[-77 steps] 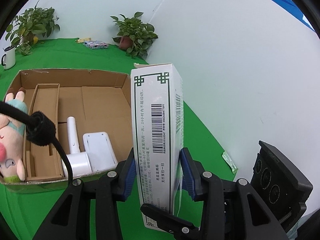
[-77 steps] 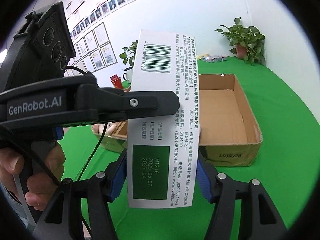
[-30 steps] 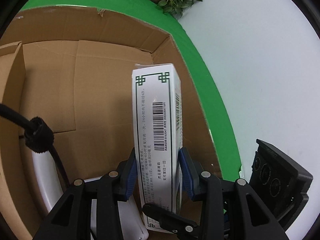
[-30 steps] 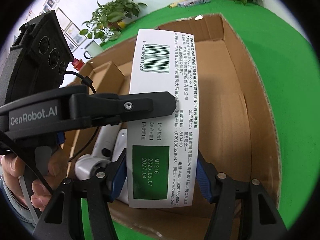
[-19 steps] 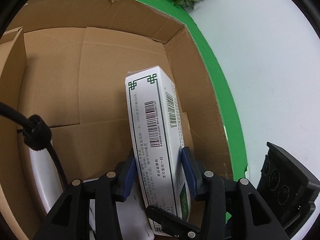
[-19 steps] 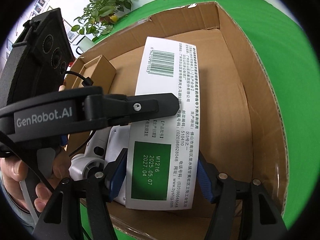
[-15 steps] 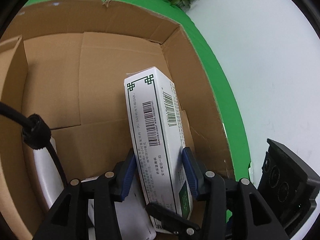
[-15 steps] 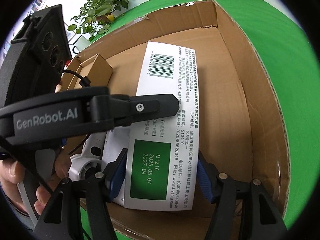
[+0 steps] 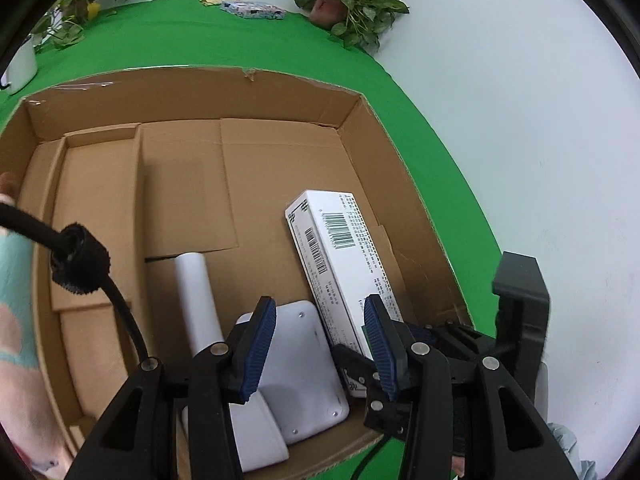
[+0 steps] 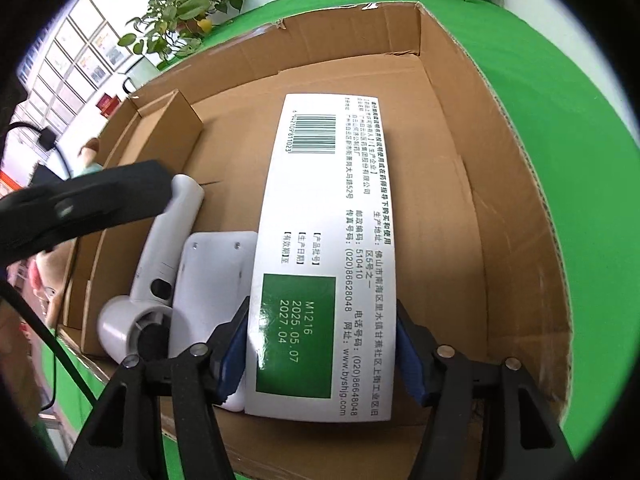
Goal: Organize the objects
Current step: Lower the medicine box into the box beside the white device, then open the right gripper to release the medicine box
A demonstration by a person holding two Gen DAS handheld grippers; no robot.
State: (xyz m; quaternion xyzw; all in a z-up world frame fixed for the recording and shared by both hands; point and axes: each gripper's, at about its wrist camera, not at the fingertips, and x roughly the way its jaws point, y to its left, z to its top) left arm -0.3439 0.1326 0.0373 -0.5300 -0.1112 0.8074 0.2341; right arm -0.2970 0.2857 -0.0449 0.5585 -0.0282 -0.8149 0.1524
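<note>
A white medicine box [image 10: 324,240] with a green patch lies tilted in the right half of the open cardboard box [image 10: 520,220]. My right gripper [image 10: 322,316] is shut on its near end, one blue pad on each long edge. In the left wrist view the medicine box [image 9: 340,264] is lower right in the cardboard box [image 9: 180,96]. My left gripper [image 9: 320,304] hovers above it, open, with nothing between its pads. A finger of the right gripper [image 9: 352,356] reaches the box's near end. The left gripper's arm [image 10: 80,200] shows blurred at the left.
A white hair dryer [image 9: 196,292] and a white flat device [image 9: 296,360] lie left of the medicine box. A cardboard divider [image 9: 96,208] runs along the left side, with a plush toy [image 9: 12,280] beyond. Green cloth, potted plants [image 9: 352,12], a mug [image 9: 20,68] and a white wall surround.
My left gripper has let go of the medicine box and pulled up and back. The box has tipped from upright down onto the cardboard box's floor, still between the right gripper's pads.
</note>
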